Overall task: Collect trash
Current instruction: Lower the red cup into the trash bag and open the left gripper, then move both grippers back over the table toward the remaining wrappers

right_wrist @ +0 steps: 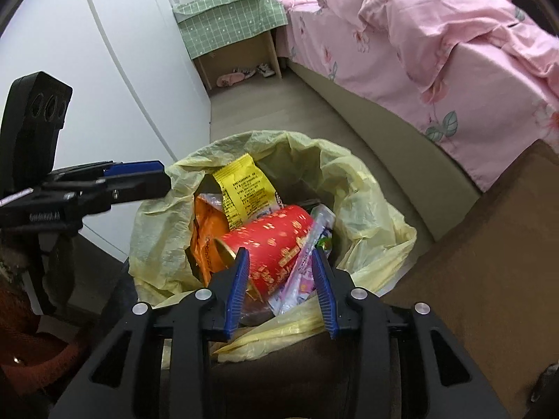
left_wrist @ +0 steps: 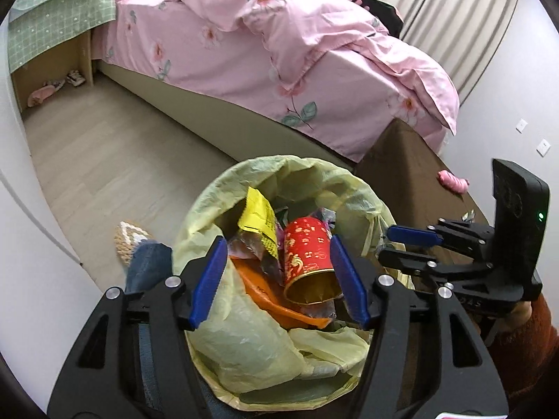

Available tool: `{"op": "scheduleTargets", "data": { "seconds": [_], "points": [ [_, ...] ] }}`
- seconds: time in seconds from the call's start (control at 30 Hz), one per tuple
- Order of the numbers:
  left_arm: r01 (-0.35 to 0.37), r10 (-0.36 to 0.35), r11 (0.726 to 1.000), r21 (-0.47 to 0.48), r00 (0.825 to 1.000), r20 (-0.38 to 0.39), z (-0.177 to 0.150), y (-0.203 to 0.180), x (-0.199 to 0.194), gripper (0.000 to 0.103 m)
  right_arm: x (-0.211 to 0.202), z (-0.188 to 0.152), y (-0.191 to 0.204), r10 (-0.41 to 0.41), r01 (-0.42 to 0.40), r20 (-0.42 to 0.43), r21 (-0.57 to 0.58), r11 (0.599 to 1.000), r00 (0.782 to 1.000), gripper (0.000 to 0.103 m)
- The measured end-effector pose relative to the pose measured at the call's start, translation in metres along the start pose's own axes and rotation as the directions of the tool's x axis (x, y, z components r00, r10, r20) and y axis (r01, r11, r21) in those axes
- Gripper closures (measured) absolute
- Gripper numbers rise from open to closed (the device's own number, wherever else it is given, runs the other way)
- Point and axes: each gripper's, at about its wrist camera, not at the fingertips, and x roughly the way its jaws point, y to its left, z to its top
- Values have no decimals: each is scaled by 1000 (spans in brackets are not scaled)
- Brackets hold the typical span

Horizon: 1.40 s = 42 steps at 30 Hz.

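Observation:
A bin lined with a pale yellow bag (left_wrist: 244, 349) (right_wrist: 377, 223) stands on the floor below both grippers. Inside lie a red paper cup with gold print (left_wrist: 309, 262) (right_wrist: 276, 244), a yellow wrapper (left_wrist: 258, 214) (right_wrist: 244, 188), an orange packet (left_wrist: 276, 300) (right_wrist: 206, 241) and a clear pink-printed wrapper (right_wrist: 304, 272). My left gripper (left_wrist: 277, 272) is open and empty above the bin's near rim, its fingers either side of the cup but above it. My right gripper (right_wrist: 279, 279) is open and empty over the opposite rim. Each gripper shows in the other's view, the right one (left_wrist: 412, 241) and the left one (right_wrist: 139, 174).
A bed with pink floral bedding (left_wrist: 279, 56) (right_wrist: 436, 42) runs along the far side. A brown table (left_wrist: 408, 164) (right_wrist: 489, 262) stands right of the bin, with a pink object (left_wrist: 452, 181) on it. A nightstand with green cloth (left_wrist: 59, 21) (right_wrist: 230, 17) has slippers beneath. My slippered foot (left_wrist: 132, 241) is left of the bin.

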Motion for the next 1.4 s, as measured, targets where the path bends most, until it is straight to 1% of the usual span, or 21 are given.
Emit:
{"op": "scheduleTargets", "data": {
  "seconds": [0.13, 0.23, 0.3, 0.33, 0.4, 0.47, 0.5, 0.53, 0.6, 0.63, 0.67, 0.7, 0.73, 0.8, 0.87, 1.07, 1.13, 1.2, 1.27, 1.37, 1.4],
  "points": [
    [-2, 3, 1000, -5, 1000, 12, 1, -4, -8, 45, -21, -9, -2, -19, 19, 38, 19, 1000, 999, 67],
    [6, -7, 1000, 27, 1000, 22, -1, -20, -12, 45, -38, -19, -8, -38, 35, 67, 43, 998, 997, 67],
    [16, -17, 999, 52, 1000, 21, -5, -32, -13, 45, -51, -28, -11, -63, 58, 87, 61, 996, 994, 67],
    [23, -24, 998, 63, 1000, 18, -6, -37, -13, 45, -64, -39, -14, -96, 88, 103, 78, 993, 990, 67],
    [46, -47, 994, 94, 999, 5, -10, -54, -10, 45, -78, -49, -17, -131, 121, 114, 91, 988, 985, 67],
    [68, -66, 989, 133, 998, -16, -15, -75, -4, 45, -98, -68, -24, -190, 174, 131, 124, 977, 973, 67],
    [79, -76, 986, 149, 997, -25, -16, -83, -3, 45, -104, -74, -25, -205, 187, 135, 134, 973, 969, 67],
    [91, -87, 982, 168, 996, -34, -18, -93, 0, 45, -117, -89, -30, -240, 216, 143, 162, 963, 960, 66],
    [124, -115, 967, 221, 992, -51, -23, -118, 5, 45, -130, -104, -37, -269, 239, 148, 192, 952, 952, 58],
    [135, -125, 961, 243, 991, -57, -25, -128, 7, 44, -139, -117, -42, -295, 258, 153, 219, 941, 943, 53],
    [146, -133, 952, 271, 989, -66, -27, -140, 10, 44, -144, -127, -47, -314, 273, 152, 241, 931, 937, 53],
    [155, -138, 942, 297, 987, -79, -30, -154, 13, 44, -151, -142, -54, -340, 294, 143, 271, 917, 929, 53],
    [167, -146, 932, 322, 985, -90, -32, -167, 17, 43, -153, -147, -58, -354, 306, 135, 283, 909, 925, 53],
    [185, -159, 916, 356, 982, -102, -37, -187, 20, 41, -160, -169, -69, -426, 377, 98, 318, 870, 900, 53],
    [201, -170, 899, 389, 979, -113, -41, -209, 24, 41, -165, -183, -75, -461, 411, 81, 337, 847, 884, 53],
    [226, -183, 863, 451, 973, -137, -46, -257, 38, 39, -182, -221, -97, -490, 421, 73, 412, 808, 869, 53],
    [244, -201, 852, 462, 969, -141, -46, -266, 43, 38, -189, -234, -103, -507, 431, 66, 441, 787, 859, 53],
    [279, -241, 834, 475, 960, -141, -44, -278, 53, 34, -196, -246, -109, -512, 425, 66, 471, 773, 857, 53],
    [331, -285, 821, 466, 944, -168, -39, -289, 70, 31, -201, -254, -113, -512, 414, 67, 503, 759, 856, 53],
    [376, -308, 819, 433, 925, -221, -32, -304, 95, 31, -204, -260, -118, -503, 384, 73, 553, 739, 861, 51],
    [376, -306, 822, 428, 925, -226, -29, -309, 102, 31, -204, -260, -118, -500, 380, 73, 559, 737, 863, 50]
  ]
}}
